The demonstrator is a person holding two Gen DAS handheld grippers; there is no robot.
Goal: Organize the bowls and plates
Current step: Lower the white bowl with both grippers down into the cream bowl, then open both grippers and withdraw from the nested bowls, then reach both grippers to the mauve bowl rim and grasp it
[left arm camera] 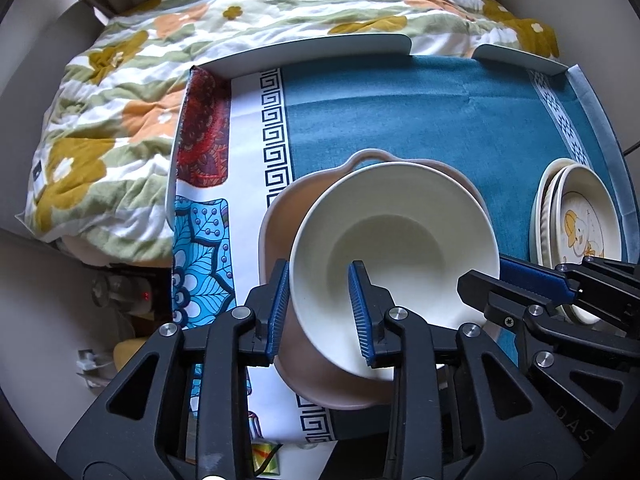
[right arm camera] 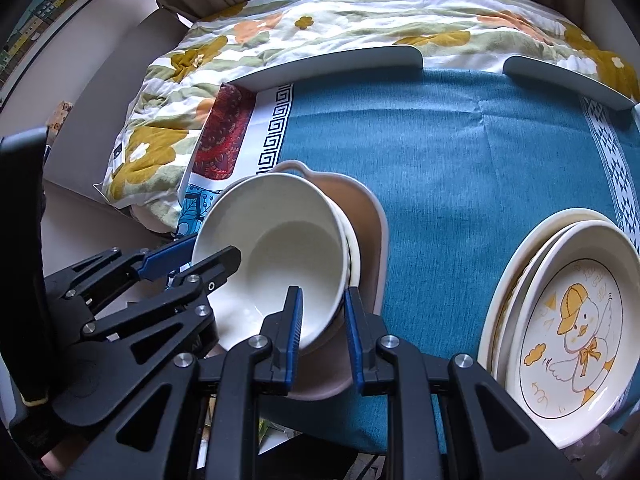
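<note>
We have both grippers on the white bowl, which sits tilted inside the pinkish-brown handled bowl; from the right wrist view at least one more pale bowl rim shows nested between the two. Our left gripper straddles the white bowl's near-left rim, one blue pad inside the bowl and one outside, jaws partly open; the inner pad looks apart from the wall, so we cannot tell whether it truly grips. Our right gripper straddles the opposite rim the same way, fingers narrowly parted around the wall, and again contact is unclear. Beyond our right fingers and off to their right lies the stack of plates, the duck-printed one on top, resting on the blue tablecloth. The risk, as we judge it, is the tilt: if one gripper closes or lifts ahead of the other, the glazed rim could slide through the pads and the bowl could drop against the bowls beneath and chip. A lift might also drag the nested bowl up with it, or rock the pinkish-brown bowl toward the table's near edge below our fingers.
</note>
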